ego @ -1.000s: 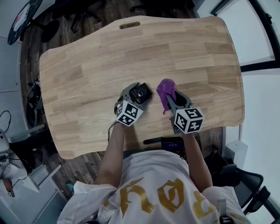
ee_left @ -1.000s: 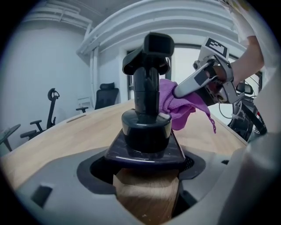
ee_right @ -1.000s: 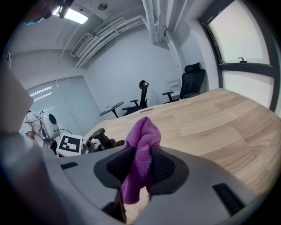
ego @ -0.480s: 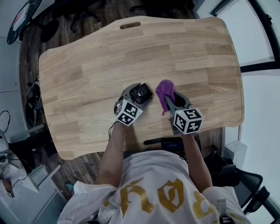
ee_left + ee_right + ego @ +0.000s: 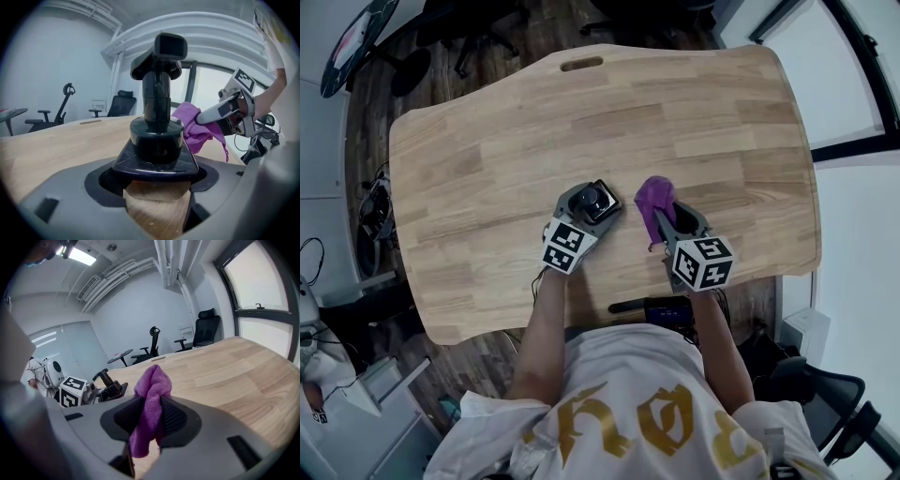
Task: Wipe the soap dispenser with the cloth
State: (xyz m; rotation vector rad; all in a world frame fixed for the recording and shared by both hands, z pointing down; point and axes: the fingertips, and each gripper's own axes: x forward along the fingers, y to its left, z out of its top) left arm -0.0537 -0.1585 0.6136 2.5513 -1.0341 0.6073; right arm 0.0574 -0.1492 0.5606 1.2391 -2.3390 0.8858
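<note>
A black soap dispenser (image 5: 597, 200) (image 5: 157, 126) with a pump head stands upright on the wooden table (image 5: 609, 122), and my left gripper (image 5: 591, 203) (image 5: 157, 173) is shut on its base. A purple cloth (image 5: 654, 200) (image 5: 150, 404) is bunched between the jaws of my right gripper (image 5: 664, 214) (image 5: 150, 420), which is shut on it. In the left gripper view the cloth (image 5: 199, 124) hangs just to the right of the dispenser; I cannot tell whether they touch. In the right gripper view the dispenser (image 5: 108, 386) lies to the left of the cloth.
The table's near edge runs just below both grippers. A dark device (image 5: 666, 307) is fixed at that edge by the person's body. Office chairs (image 5: 205, 331) stand beyond the far side, and windows (image 5: 853, 75) run along the right.
Both grippers have shifted slightly with the dispenser and the cloth; the gap between cloth and dispenser looks a little wider. Grips are unchanged.
</note>
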